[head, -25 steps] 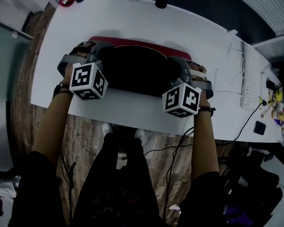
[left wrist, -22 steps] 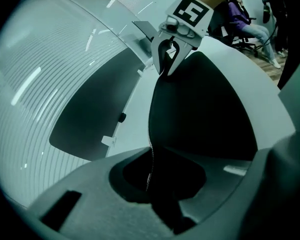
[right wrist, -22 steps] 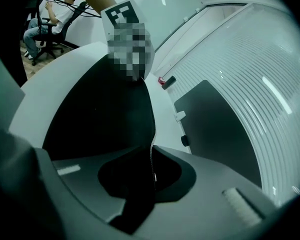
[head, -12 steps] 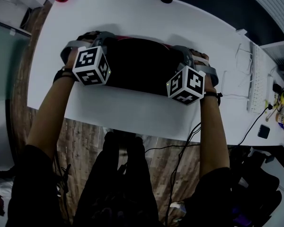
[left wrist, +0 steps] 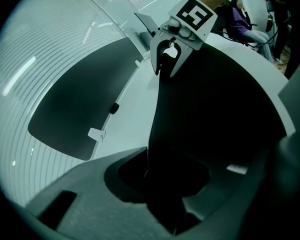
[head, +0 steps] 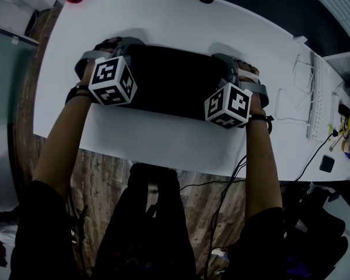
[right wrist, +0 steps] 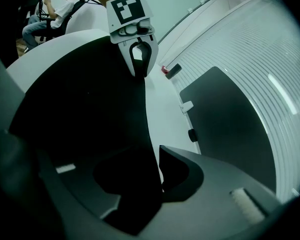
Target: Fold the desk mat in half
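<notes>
Nearest me, my forearms reach out over the table's near edge (head: 163, 142). A gripper sits in each hand, with its marker cube turned up toward me, the left cube (head: 111, 80) and the right cube (head: 227, 105).

My left gripper (left wrist: 162, 184) has just been opening its jaws. They stand apart now, and the far corner of the desk mat (head: 169, 83) lies loose between them with neither pad pressing on it. My right gripper (right wrist: 150, 184) is the same: its jaws have just eased open, and the mat's other far corner sits in the gap. A thin strip of white table shows between the mat's edge and the outer jaw.

The desk mat lies flat and black on the table, spanning the whole stretch between my two grippers. Its far long edge runs straight from one pair of jaws to the other. From each gripper I can see the other one at the opposite end of that edge, tips down on the mat.

Past the tips the table is bare white, and then come a small black round knob (left wrist: 114, 108) and a white clip (left wrist: 96, 133) at the table's back edge. Off beyond my left gripper lies a red and black object (right wrist: 171, 71). Behind all of this stands a dark panel (right wrist: 230, 119). Farthest off, a person (right wrist: 45, 14) sits in a chair.
</notes>
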A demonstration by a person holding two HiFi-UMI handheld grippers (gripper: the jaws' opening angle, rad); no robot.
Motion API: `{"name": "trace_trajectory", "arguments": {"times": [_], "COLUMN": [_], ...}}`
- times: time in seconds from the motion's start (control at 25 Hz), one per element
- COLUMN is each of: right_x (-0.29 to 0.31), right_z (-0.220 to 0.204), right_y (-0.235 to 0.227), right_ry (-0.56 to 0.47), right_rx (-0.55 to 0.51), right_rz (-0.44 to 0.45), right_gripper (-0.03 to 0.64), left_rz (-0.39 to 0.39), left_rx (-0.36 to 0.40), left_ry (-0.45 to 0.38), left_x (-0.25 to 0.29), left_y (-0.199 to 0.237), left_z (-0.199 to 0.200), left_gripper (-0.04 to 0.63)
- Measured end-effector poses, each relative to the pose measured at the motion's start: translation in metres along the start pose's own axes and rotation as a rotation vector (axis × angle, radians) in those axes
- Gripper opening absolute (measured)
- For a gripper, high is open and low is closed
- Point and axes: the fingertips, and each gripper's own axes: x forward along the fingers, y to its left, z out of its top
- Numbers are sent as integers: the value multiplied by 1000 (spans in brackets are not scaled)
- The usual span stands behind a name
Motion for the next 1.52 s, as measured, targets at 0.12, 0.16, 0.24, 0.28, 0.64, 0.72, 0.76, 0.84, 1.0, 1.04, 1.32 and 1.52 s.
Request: {"name": "trace_trajectory", "arguments": {"times": [0.12, 0.16, 0.24, 0.28, 0.64, 0.72, 0.76, 0.84, 1.0, 1.04, 1.32, 1.52], "right_x": [0, 0, 0, 0, -15, -21, -24, -30, -42, -45, -72, -98], "right_z": [-1, -2, -3, -3, -7, -9, -11, -15, -19, -20, -28, -32], "right_y": [-3, -3, -4, -4, -16, -20, -21, -24, -28, -29, -39, -48], "right_ry": [-3, -3, 1, 4, -17, -32, -34, -35, -27, -25, -47, -82], "right_rx": [16, 23, 36, 41, 260, 341, 373, 422, 487, 497, 644, 764], "right_rz": [-21, -26, -34, -40, -100, -114, -120, -133, -166, -176, -244, -292], "right_gripper": [155, 153, 153, 154, 150, 132, 129, 102, 49, 32, 9, 9], "left_rz": [12, 14, 25, 33, 105, 131, 143, 159, 186, 191, 239, 282], "left_rx": [-18, -26, -33, -34, -262, -341, -375, -436, -502, -506, -607, -682], "left_ry": [1, 1, 4, 6, -21, -38, -45, -60, -69, -69, -117, -148], "left_x": [0, 1, 1, 1, -16, -22, -25, -30, -40, -42, -64, -87], "left_y": [2, 2, 3, 3, 18, 23, 24, 27, 31, 32, 37, 43], "left_z": [-1, -1, -1, -1, -6, -6, -6, -5, -4, -3, 7, 15], "left_gripper": [107, 109, 104, 106, 103, 81, 71, 53, 27, 19, -5, -5]}}
